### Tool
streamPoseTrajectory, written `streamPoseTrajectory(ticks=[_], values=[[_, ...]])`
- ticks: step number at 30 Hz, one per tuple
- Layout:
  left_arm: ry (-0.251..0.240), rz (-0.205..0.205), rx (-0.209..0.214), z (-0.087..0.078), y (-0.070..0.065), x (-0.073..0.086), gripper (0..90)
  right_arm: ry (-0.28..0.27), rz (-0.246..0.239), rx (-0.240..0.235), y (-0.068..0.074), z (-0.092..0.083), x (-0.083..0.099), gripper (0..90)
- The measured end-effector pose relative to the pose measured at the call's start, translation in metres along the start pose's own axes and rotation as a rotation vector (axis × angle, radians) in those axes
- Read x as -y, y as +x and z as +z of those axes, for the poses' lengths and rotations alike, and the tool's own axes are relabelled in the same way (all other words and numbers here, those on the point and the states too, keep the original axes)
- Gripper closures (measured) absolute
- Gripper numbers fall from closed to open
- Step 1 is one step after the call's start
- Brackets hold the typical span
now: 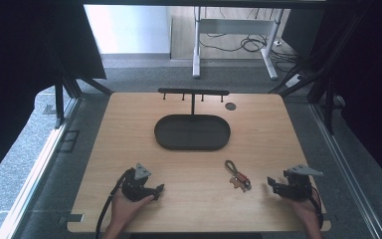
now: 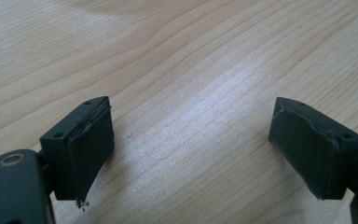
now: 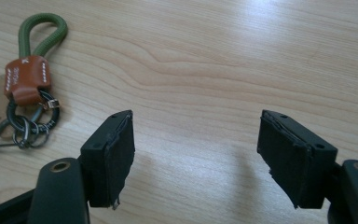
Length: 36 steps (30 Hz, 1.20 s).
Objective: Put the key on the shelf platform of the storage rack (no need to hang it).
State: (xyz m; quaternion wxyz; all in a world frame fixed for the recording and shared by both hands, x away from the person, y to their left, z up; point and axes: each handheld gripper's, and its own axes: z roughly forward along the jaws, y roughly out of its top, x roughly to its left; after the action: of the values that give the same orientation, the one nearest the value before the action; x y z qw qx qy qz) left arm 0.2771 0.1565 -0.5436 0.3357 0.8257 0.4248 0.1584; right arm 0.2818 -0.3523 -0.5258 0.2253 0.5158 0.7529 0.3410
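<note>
the key ring [image 1: 238,176] lay flat on the wooden bench [image 1: 129,129], near the front edge and a bit to the right of the middle. it had a green cord loop [image 3: 44,32], a brown leather tab [image 3: 26,79] and some dark metal rings [image 3: 25,126]. the right tongs [image 1: 273,182] rested on the bench just beside it, held in a hand, wide open with nothing in them. in the right gripper view the key ring sat off to one side of the jaws, not between them. the left tongs [image 1: 158,189] rested well apart from it, near the front left, also wide open and holding nothing.

behind the key ring stood a dark oval tray [image 1: 164,134] with a hook rack [image 1: 194,92] rising from its back.

the key ring looked thin and floppy. if the right tongs came in from the side, they could push it along the bench and miss it. if they pinched the little rings, it might slip out. the cord loop seemed the best part to grab, and it would likely swing when lifted, so it could miss a hook.
</note>
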Motion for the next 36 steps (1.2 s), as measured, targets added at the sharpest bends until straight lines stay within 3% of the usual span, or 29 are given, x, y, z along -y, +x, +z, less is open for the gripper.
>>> streamPoseTrajectory(ticks=[8, 14, 17, 20, 21, 22, 27, 29, 36], values=[[-0.001, -0.002, -0.001, 0.000, 0.000, 0.000, 14.4, 0.007, 0.007, 0.005, -0.006, -0.011, 0.003, 31.0], [-0.004, -0.006, -0.002, 0.000, -0.001, 0.001, 14.6, -0.002, 0.008, -0.032, -0.003, -0.018, -0.001, 33.5], [-0.004, -0.006, -0.001, 0.000, -0.001, 0.001, 14.6, -0.002, 0.009, -0.074, 0.000, -0.019, -0.004, 34.2], [-0.003, -0.005, -0.001, 0.000, -0.001, 0.001, 14.6, 0.010, -0.020, -0.110, 0.004, -0.021, -0.011, 35.4], [-0.004, -0.006, -0.002, 0.000, -0.001, 0.001, 14.5, 0.041, -0.075, -0.121, 0.008, -0.025, -0.020, 35.8], [-0.004, -0.006, -0.001, 0.000, -0.001, 0.000, 14.5, 0.048, -0.091, -0.119, 0.010, -0.029, -0.025, 36.7], [-0.004, -0.006, -0.001, 0.000, -0.001, 0.000, 14.5, 0.041, -0.078, -0.148, 0.011, -0.045, -0.045, 38.2], [-0.004, -0.006, 0.000, 0.000, -0.001, 0.000, 14.6, 0.065, -0.104, -0.134, 0.015, -0.048, -0.053, 38.6], [-0.004, -0.011, -0.002, -0.001, -0.002, 0.001, 14.8, 0.097, -0.151, -0.165, 0.025, -0.049, -0.068, 38.7]])
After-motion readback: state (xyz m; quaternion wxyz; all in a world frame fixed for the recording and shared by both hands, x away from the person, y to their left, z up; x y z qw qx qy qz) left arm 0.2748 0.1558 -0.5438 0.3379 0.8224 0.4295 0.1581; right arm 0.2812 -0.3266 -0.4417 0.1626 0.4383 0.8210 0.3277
